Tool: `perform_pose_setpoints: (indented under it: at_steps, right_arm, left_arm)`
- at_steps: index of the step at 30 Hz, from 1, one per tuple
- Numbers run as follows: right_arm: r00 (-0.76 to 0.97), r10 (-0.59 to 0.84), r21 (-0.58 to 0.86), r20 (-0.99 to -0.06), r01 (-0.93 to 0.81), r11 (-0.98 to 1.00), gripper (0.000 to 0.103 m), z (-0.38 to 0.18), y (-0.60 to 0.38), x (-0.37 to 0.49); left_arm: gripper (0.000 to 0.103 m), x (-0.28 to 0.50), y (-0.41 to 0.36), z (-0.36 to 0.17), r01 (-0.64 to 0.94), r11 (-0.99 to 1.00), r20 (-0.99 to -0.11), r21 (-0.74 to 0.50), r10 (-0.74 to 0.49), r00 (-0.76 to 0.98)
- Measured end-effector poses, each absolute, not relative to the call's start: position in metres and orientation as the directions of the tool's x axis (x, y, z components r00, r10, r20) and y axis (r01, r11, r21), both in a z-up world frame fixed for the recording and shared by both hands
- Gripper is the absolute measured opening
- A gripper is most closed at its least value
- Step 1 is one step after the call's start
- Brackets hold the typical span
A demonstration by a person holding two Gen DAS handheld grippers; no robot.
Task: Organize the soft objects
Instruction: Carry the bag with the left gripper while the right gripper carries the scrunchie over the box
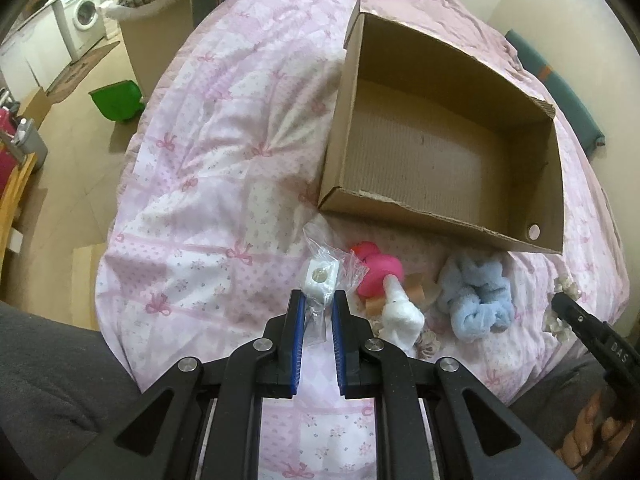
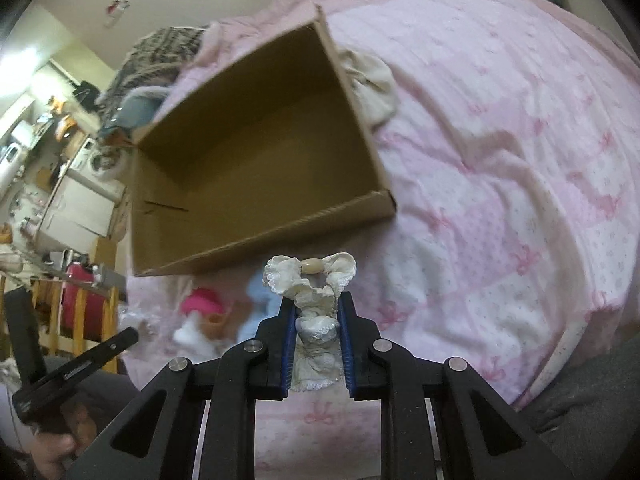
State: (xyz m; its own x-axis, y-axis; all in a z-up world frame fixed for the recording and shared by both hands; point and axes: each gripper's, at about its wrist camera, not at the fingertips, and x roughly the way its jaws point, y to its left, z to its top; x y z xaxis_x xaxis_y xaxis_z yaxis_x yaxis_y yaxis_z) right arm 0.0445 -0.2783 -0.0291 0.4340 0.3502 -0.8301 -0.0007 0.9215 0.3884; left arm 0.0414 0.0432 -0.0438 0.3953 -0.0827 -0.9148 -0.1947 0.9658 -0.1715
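Observation:
An open cardboard box (image 1: 532, 178) lies empty on the pink bed quilt (image 1: 208, 184); it also shows in the right wrist view (image 2: 360, 204). My left gripper (image 1: 317, 300) is shut on a clear plastic bag holding a white cube (image 1: 320, 274). A pink soft toy (image 1: 378, 270), a white plush piece (image 1: 402, 314) and a light blue scrunchie (image 1: 474, 296) lie in front of the box. My right gripper (image 2: 316, 304) is shut on a cream lace scrunchie (image 2: 310, 280), held above the quilt near the box's front wall.
A cream cloth (image 2: 374, 84) lies beside the box's far right. A green bin (image 1: 118, 100) and a washing machine (image 1: 82, 16) stand on the floor left of the bed. Dark grey fabric (image 1: 52, 372) lies at the bed's near edge.

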Motion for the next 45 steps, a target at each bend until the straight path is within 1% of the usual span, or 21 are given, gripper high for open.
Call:
perform_pose_setpoints:
  at_steps: [3,8,16,20,23,31,34,40,45]
  right_arm:
    - [0.432,0.369,0.393,-0.823,-0.036,0.919,0.021,-0.024,-0.272,0.045]
    - [0.419,0.358,0.358,-0.834,-0.08,0.93,0.021,-0.024,-0.256,0.043]
    - [0.42,0.37,0.365,-0.829,-0.094,0.926,0.021,-0.025,-0.249,0.04]
    - [0.436,0.373,0.357,-0.819,-0.12,0.926,0.021,-0.02,-0.245,0.038]
    - [0.472,0.379,0.36,-0.796,-0.135,0.923,0.021,-0.009,-0.246,0.036]
    - [0.533,0.426,0.401,-0.731,-0.17,0.9,0.021,0.03,-0.248,0.054]
    - [0.548,0.43,0.391,-0.717,-0.194,0.9,0.021,0.041,-0.245,0.072]
    - [0.555,0.422,0.381,-0.717,-0.195,0.904,0.021,0.046,-0.242,0.11]
    - [0.547,0.417,0.375,-0.726,-0.193,0.907,0.021,0.034,-0.238,0.134]
  left_arm:
    - [0.012,0.042,0.043,-0.043,-0.196,0.966,-0.914,-0.168,-0.077,0.399]
    - [0.012,0.043,0.043,-0.043,-0.196,0.967,-0.916,-0.162,-0.074,0.394]
    - [0.012,0.043,0.04,-0.041,-0.193,0.971,-0.911,-0.143,-0.052,0.409]
    - [0.012,0.041,0.036,-0.03,-0.173,0.977,-0.894,-0.126,-0.037,0.446]
    - [0.012,0.043,0.034,-0.015,-0.158,0.979,-0.875,-0.129,-0.038,0.482]
    - [0.012,0.081,0.023,0.028,-0.098,0.99,-0.824,-0.099,-0.027,0.566]
    - [0.012,0.103,0.018,0.036,-0.084,0.992,-0.816,-0.095,-0.029,0.578]
    - [0.012,0.137,0.005,0.037,-0.073,0.994,-0.816,-0.076,-0.02,0.577]
    - [0.012,0.159,-0.004,0.024,-0.058,0.997,-0.816,-0.055,-0.011,0.578]
